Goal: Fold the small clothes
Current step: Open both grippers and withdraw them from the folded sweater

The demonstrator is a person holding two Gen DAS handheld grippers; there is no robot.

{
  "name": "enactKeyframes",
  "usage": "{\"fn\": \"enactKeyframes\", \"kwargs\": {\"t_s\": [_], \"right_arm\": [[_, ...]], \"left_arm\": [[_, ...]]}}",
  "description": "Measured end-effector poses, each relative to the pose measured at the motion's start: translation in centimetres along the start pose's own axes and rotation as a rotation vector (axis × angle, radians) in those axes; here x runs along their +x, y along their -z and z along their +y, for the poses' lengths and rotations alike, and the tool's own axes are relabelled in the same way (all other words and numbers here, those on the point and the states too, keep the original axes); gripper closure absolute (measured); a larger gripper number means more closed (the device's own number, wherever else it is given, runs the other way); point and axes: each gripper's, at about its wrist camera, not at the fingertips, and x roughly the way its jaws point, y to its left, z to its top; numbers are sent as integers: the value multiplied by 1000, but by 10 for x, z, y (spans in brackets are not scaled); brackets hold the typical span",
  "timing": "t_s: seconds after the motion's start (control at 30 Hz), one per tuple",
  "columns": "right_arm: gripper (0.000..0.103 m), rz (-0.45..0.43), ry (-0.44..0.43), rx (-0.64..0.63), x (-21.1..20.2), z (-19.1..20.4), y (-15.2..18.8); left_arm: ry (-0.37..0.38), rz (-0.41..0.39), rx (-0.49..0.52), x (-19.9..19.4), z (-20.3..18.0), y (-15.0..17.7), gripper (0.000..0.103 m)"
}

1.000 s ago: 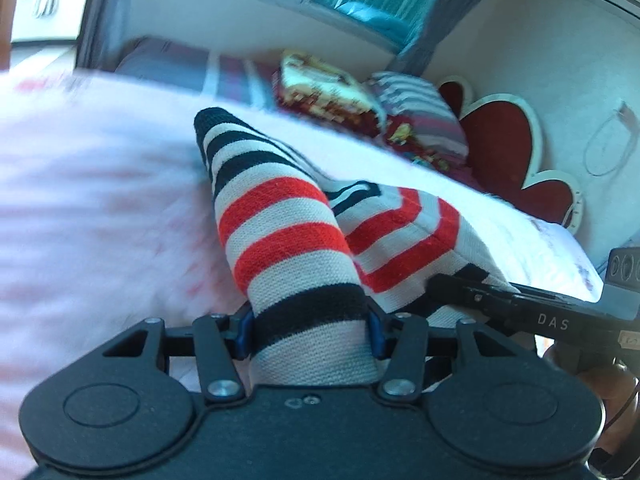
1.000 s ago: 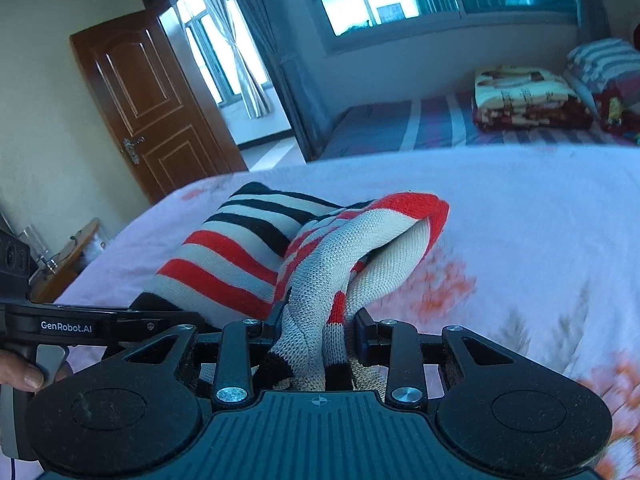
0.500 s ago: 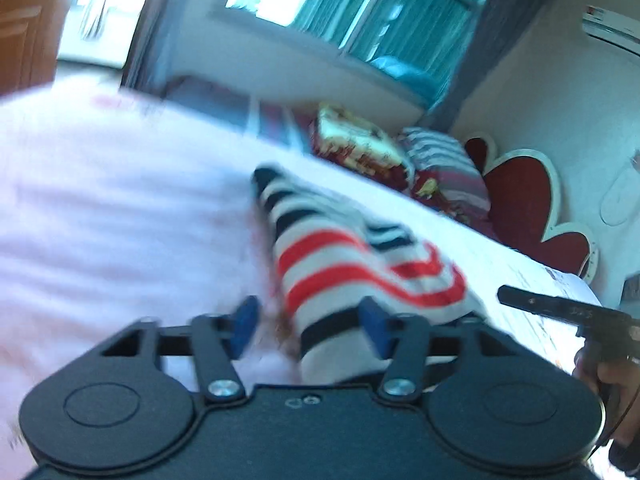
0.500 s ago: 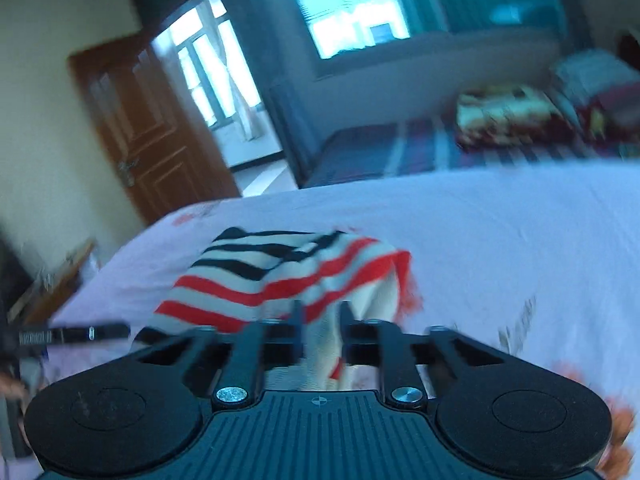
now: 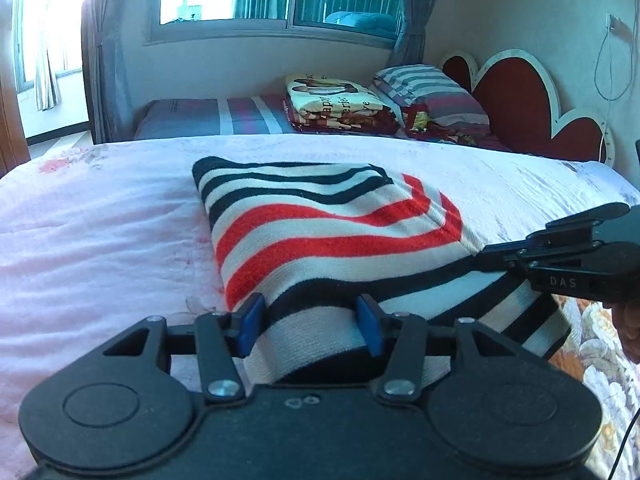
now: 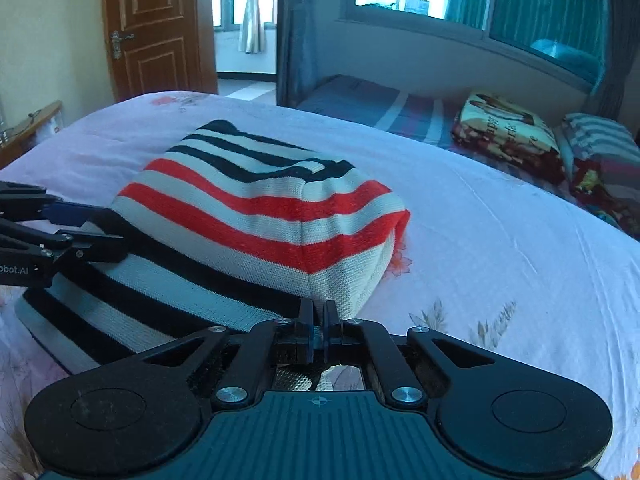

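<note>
— While the striped sweater (image 5: 328, 236) lies folded over on the bed (image 5: 100, 248), which step would you say is in hand?

— Setting down a fold, I think. The left gripper (image 5: 310, 322) has its jaws apart around the near hem; the blue pads sit beside the knit, and I see no real squeeze. The right gripper (image 6: 319, 320) has its jaws together, with nothing clearly caught between them (the cloth's corner lies just in front).

— And next?

— Probably both tools pull clear, then take the near band, which still sticks out below the folded part, and bring it over. That calls for a fresh grip low on the hem, at both corners.

— Any room trouble?

— Little. The bed is bare to the left and right of the sweater. The folded blanket (image 5: 336, 100) and pillow (image 5: 428, 88) lie well apart, on the far side.
</note>
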Motion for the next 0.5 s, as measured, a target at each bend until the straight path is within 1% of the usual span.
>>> {"fn": "enactKeyframes", "kwargs": {"t_s": [0.03,0.07,0.1,0.13,0.2,0.27,0.33,0.37,0.43,0.5], "right_arm": [[101,-24,14,-3,-12,2,-2],[101,-57,4,-8,-26,5,-1],[101,-72,-19,-6,-40,5,2],[101,-72,-42,-3,-50,7,4],[101,-71,-82,-42,-60,20,11],[101,-50,-91,-93,-60,33,17],[101,-8,-62,-106,-49,36,25],[101,16,-44,-100,-43,34,28],[101,41,-55,-62,-36,27,32],[102,45,-49,-69,-33,27,36]], "left_arm": [[0,-15,7,-8,-1,-1,60],[-3,-34,17,-20,-2,2,61],[-8,-48,19,-23,-1,3,61],[-15,-56,11,-32,0,8,61],[-29,-57,-3,-42,1,20,61],[-44,-22,-13,-42,0,31,61],[-42,6,-41,-39,1,39,60],[-40,5,-48,-39,1,42,58],[-48,5,-49,-40,0,45,58],[-56,6,-53,-38,-1,48,58]]}}
